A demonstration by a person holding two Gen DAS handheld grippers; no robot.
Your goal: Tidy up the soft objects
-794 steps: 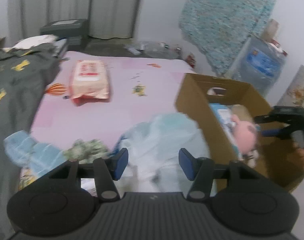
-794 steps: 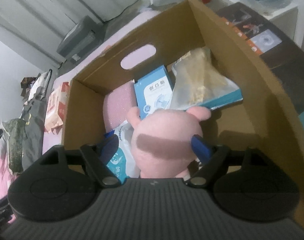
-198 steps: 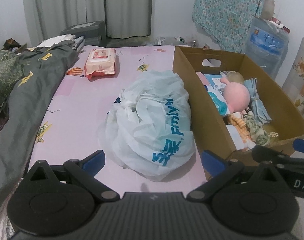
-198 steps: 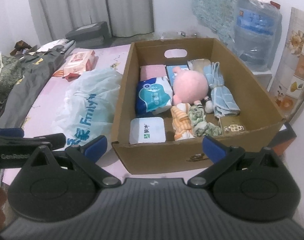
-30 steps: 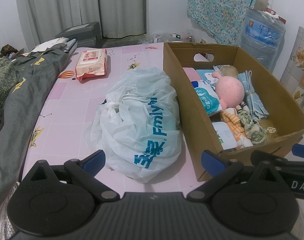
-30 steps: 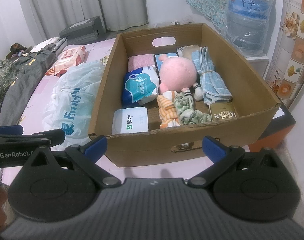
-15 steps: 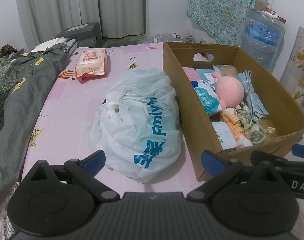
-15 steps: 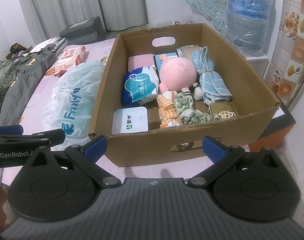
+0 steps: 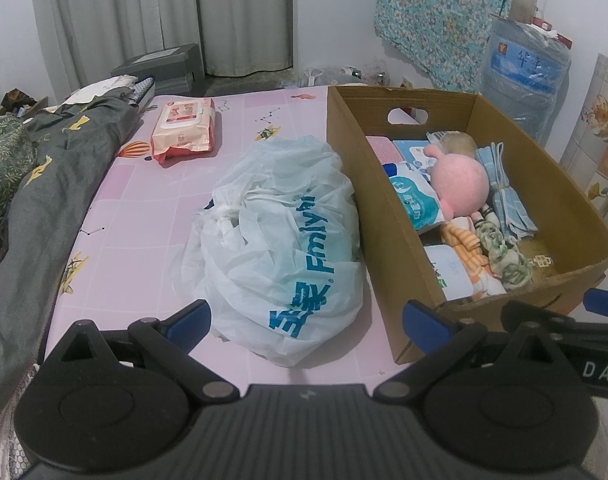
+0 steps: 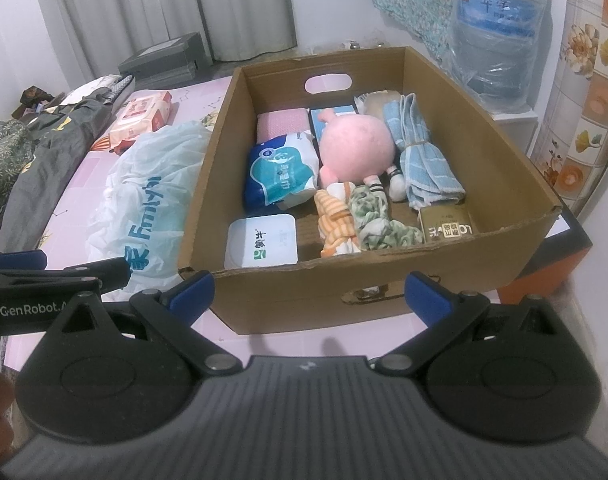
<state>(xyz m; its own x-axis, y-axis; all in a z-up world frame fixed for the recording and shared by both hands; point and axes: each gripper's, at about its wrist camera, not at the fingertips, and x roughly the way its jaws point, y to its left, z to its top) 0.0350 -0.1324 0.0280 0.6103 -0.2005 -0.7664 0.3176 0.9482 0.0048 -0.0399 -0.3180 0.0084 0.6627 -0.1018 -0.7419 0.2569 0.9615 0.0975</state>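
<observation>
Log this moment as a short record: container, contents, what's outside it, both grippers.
container: cardboard box, open top, on the pink sheet
contents: pink plush toy, blue towel, tissue packs, rolled cloths
outside: white plastic bag touching the box's left wall; wipes pack farther back
left gripper: open, empty
right gripper: open, empty

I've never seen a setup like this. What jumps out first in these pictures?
An open cardboard box on the pink bed, packed with soft things; the round pink plush toy in its middle stands out most. Left of the box lies a crumpled white plastic bag with blue lettering. Both pairs of tongs hang open and empty in the foreground.
</observation>
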